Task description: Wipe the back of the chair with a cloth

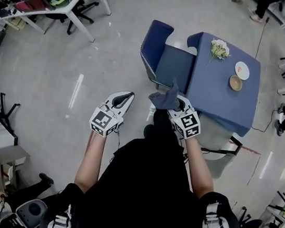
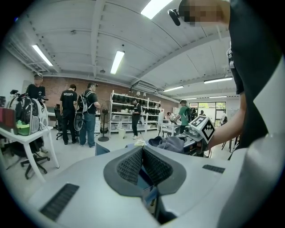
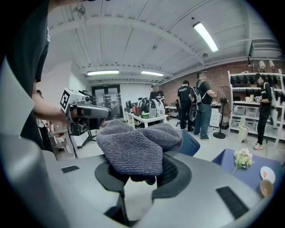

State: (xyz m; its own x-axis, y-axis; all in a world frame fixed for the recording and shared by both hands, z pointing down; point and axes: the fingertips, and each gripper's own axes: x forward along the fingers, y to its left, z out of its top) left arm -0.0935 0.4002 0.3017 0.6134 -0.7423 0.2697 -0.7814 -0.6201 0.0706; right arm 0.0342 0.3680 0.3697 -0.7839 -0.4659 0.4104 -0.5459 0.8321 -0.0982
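We are pinching the cloth (image 1: 165, 96) in our right gripper (image 1: 176, 109), and our left gripper (image 1: 126, 97) is squeezed closed on nothing. The chair (image 1: 161, 53) is standing at 12 o'clock, its back not touched yet. The table (image 1: 223, 104) is crowding it at 2 o'clock, and floor (image 1: 103, 52) is lying open at 10 o'clock.

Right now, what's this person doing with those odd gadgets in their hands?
A person stands facing a blue chair next to a blue-covered table. The right gripper is shut on a grey cloth, held up near the chair. The left gripper is shut and empty alongside it. The cloth doesn't appear to touch the chair's back, so wiping hasn't begun.
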